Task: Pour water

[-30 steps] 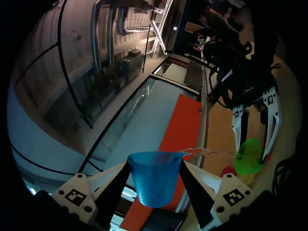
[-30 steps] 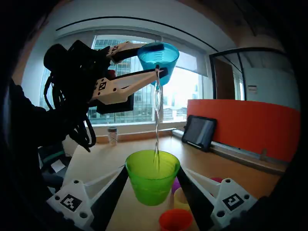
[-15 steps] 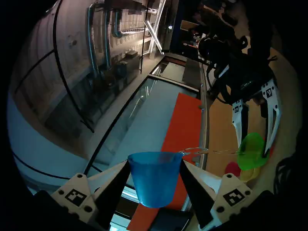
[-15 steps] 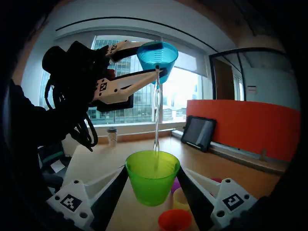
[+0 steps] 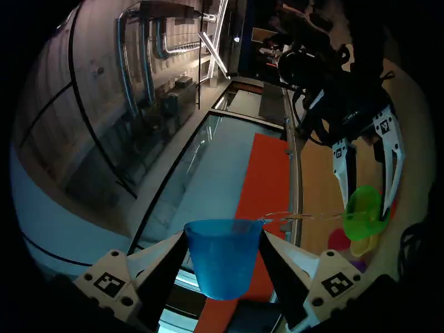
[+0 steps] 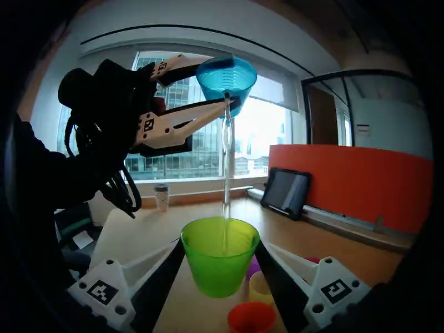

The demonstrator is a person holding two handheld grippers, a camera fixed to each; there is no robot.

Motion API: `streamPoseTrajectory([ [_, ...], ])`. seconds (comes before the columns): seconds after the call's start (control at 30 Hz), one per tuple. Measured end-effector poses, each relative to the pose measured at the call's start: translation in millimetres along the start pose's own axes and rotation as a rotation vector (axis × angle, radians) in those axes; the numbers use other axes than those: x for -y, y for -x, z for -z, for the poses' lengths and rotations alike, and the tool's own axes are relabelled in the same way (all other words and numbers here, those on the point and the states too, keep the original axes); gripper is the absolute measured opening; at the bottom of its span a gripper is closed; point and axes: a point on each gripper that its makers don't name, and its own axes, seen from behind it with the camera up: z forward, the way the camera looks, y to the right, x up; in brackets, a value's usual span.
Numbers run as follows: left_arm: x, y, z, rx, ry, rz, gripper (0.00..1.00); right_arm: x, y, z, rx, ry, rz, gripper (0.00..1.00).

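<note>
Streaming water from tilted blue cup into green cup (upright)

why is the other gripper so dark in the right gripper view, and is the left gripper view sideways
Right gripper view: the bright window backlights the left gripper, so its body and cables fall into silhouette. Left gripper view: rolled sideways, so the water stream runs across from the blue cup to the green cup, and the fisheye bends the pipes.
</note>
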Motion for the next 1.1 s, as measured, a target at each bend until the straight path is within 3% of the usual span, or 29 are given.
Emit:
streamPoseTrajectory([
  [1.1, 3.5, -15, -4.7, -0.018, 0.006, -0.166, 0.87, -1, -2, 1.4, -0.009, 0.006, 0.005, 0.91],
])
